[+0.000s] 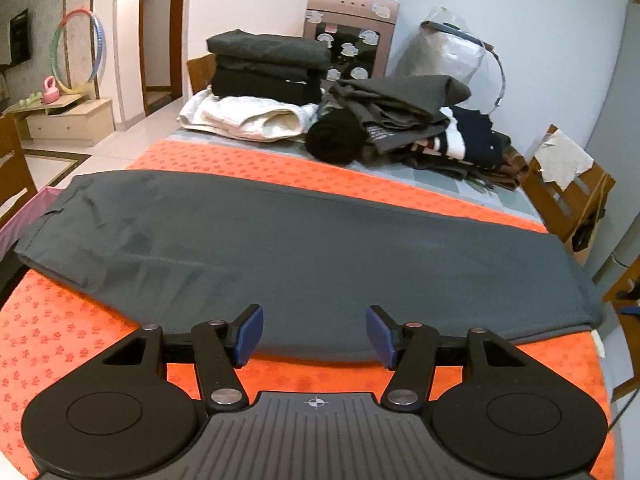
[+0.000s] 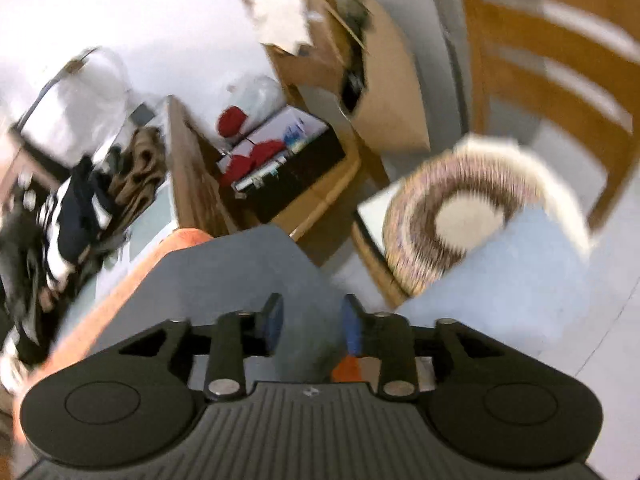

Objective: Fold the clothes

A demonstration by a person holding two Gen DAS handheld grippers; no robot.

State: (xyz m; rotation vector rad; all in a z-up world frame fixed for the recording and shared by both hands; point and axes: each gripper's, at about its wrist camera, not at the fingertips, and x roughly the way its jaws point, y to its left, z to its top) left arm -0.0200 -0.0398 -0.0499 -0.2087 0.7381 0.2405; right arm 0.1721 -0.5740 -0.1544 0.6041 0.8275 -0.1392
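Left wrist view: one grey garment lies flat on the orange mat that covers the table. Its long axis runs left to right, across the line of the left hand-held gripper. The near hem lies just beyond the blue pads, which stand wide apart with nothing between them; the gripper sits near the middle of the garment's length.

Right wrist view (blurred): the right hand-held gripper is at the garment's right end, where the cloth overhangs the mat's edge. Grey cloth fills the gap between its pads, which stand partly apart; whether they pinch it cannot be told.

Judgement: the right gripper is the nearer to an end, so a fold along the long axis, right end carried toward the left, would turn on it.

Counts, going outward: one garment spread; one stack of folded clothes, three dark pieces on a white one; one loose pile of unfolded clothes, number unclear. Behind stand one water dispenser and one hoop. Beside the table's end are one chair with one round cushion.
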